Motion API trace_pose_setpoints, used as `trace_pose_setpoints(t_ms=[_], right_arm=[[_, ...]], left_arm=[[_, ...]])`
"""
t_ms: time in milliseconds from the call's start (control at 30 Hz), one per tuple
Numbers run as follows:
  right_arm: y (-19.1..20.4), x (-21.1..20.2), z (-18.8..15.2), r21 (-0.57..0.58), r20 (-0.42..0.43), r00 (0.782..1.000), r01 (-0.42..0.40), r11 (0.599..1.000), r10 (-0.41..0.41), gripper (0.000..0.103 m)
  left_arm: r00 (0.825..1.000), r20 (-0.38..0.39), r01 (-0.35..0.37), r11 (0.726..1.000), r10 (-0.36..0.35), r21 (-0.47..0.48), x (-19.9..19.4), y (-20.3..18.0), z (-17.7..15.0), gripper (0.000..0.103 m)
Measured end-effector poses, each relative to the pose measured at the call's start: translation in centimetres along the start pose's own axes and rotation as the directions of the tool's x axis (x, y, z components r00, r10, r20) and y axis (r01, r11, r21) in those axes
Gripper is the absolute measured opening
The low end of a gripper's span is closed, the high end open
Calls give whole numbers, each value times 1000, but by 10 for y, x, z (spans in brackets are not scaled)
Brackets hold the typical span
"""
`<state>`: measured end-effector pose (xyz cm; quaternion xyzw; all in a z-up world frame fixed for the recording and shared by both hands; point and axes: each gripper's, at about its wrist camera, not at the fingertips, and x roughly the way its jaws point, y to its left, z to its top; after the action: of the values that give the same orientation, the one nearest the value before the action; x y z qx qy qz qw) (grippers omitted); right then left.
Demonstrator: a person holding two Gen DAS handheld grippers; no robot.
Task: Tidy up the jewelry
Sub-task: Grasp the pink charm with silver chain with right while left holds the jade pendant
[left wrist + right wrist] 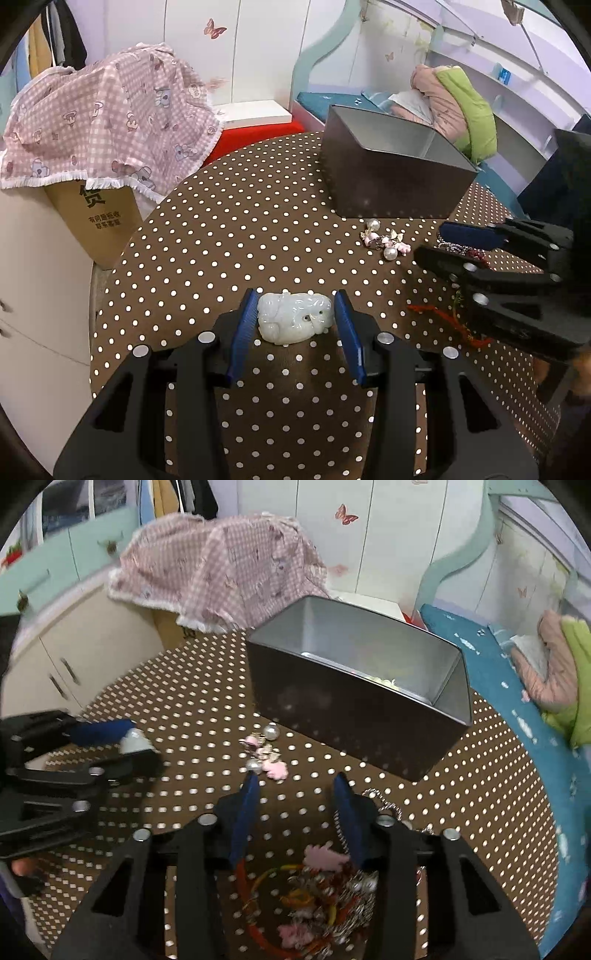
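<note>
- Left wrist view: left gripper (295, 314) clamped on white jade carving (293, 317), pads touching both ends, above dotted tablecloth (221, 229). Smooth stone, could slip out on the way to grey tin box (391, 177).
- Same view only: pearl-and-pink charm cluster (386, 242) just in front of box; right gripper (436, 242) seen side-on over dark beads.
- Right wrist view: right gripper (295, 794) released, jaws apart with nothing between the pads, tangled jewelry pile (317, 897) below. Tangle risks dragging extra pieces.
- Only here: box interior, something pale inside, too small to identify.

The jewelry pile (314, 901) is partly hidden behind the right gripper (295, 797). The tin box (354, 709) floor is mostly hidden by its front wall.
</note>
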<state>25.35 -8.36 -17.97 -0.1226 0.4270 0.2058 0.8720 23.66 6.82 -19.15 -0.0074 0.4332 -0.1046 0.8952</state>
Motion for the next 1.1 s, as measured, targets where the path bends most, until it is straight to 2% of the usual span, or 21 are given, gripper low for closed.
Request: trace_pose_setpoints(t_ms=[300,433,467,733,933,1033,1100], right_arm=[[6,15,5,-65,-28,999,-19,998,17,34],[9,21,4,-78,-36,999,-43,996,40,15],[10,21,4,-78,-37,998,-51,996,49,13],[4,7,-4,-66,-31,998,-53,996,51,13],[-4,-20,-11,-68,-7,1000,-24,997,23,13],[-14,-37,-14,-38,28,999,-27,999,28,5],[-18,-43,-15,-20,43,998,-43,999,43,5]], left_arm=[[999,2,37,999,-37,-9,3,4,6,43],[999,1,52,999,-52,-6,3,1,8,43],[999,0,53,999,-53,-5,3,0,8,43],[996,23,88,996,-88,4,-2,-3,13,43],[999,18,47,998,-48,44,-4,-10,6,44],[999,5,35,999,-36,33,-2,-6,0,44],[999,-4,34,999,-34,30,1,-1,-4,44]])
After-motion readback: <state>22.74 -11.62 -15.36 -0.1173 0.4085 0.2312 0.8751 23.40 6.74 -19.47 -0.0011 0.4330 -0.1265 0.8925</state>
